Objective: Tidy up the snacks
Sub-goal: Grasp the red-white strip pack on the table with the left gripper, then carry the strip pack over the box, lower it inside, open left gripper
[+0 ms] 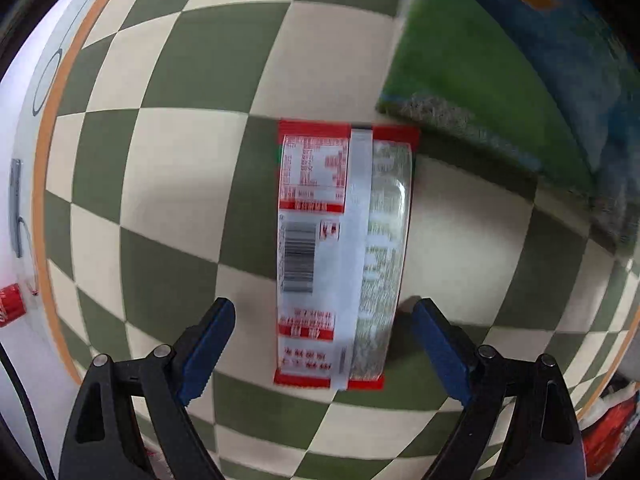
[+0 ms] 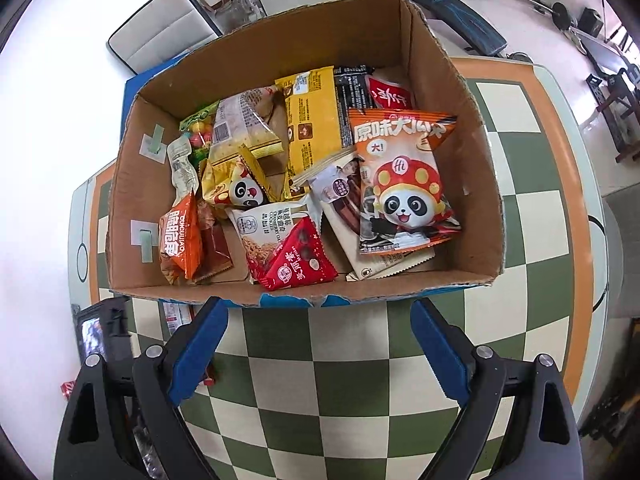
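Left tool (image 1: 324,306) spread wide, straddling red-white snack packet (image 1: 342,252) lying back-up on checkered worktop (image 1: 160,168). Right tool (image 2: 318,312) spread, empty, facing snack-filled cardboard box (image 2: 476,160).

The small print on the long red-and-white snack packet (image 1: 340,252), lying back-side up on the checkered table, is smeared by blur and cannot be read. The blue-and-green box side (image 1: 500,60) behind it is fuzzy too and runs off the top edge. A red can-like thing (image 1: 10,304) at the left rim is cut off. In the brown cardboard box (image 2: 472,160), the black packet (image 2: 352,96) and a red-and-white one (image 2: 390,94) are mostly buried under other bags. A red-and-white packet (image 2: 176,316) shows only partly behind the left tongs' finger.
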A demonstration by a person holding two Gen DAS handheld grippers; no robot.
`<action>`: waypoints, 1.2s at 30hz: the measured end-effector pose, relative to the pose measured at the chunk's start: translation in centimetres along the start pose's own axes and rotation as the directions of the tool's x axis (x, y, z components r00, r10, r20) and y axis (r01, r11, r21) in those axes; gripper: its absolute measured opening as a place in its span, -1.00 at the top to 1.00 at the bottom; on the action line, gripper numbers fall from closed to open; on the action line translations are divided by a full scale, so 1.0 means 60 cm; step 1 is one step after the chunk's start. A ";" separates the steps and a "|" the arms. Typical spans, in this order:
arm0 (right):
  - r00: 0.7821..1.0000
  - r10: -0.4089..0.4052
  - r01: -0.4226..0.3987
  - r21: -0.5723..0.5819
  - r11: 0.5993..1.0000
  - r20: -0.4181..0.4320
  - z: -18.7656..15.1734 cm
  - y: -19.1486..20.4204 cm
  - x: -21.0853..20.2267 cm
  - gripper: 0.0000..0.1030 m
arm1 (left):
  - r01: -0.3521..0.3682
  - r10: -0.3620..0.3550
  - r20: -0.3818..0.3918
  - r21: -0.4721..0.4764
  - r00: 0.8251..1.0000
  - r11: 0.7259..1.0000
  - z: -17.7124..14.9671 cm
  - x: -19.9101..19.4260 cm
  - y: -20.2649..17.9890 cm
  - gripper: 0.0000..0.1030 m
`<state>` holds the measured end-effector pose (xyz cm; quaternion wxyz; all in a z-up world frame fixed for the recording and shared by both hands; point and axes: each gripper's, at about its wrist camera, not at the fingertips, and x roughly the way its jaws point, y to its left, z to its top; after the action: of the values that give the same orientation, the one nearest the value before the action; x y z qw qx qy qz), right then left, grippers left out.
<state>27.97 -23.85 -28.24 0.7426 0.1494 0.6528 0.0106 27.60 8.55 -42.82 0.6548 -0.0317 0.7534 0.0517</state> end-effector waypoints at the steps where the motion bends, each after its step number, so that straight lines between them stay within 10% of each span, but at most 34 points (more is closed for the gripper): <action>1: 1.000 -0.001 0.001 -0.002 1.000 -0.001 0.001 0.002 0.001 -0.84 | 0.008 -0.008 0.001 0.000 1.000 1.000 0.000 -0.001 0.000 -0.79; 5: 1.000 -0.002 0.002 -0.004 1.000 -0.006 0.002 0.006 0.005 -0.84 | 0.035 -0.034 0.021 -0.001 0.999 0.999 -0.007 -0.004 0.001 -0.70; 9: 1.000 -0.007 0.008 0.008 1.000 -0.020 0.000 0.007 0.013 -0.85 | 0.039 -0.040 0.052 0.018 0.998 0.999 -0.024 -0.021 -0.008 -0.01; 36: 1.000 0.023 -0.023 -0.001 1.000 0.002 -0.004 0.011 -0.007 -0.85 | 0.122 -0.135 0.157 0.090 0.978 0.988 -0.147 -0.179 -0.054 0.13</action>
<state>27.79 -23.27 -27.72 0.7432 0.1565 0.6502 0.0194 20.84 4.09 -31.08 0.7168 -0.0500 0.6953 -0.0186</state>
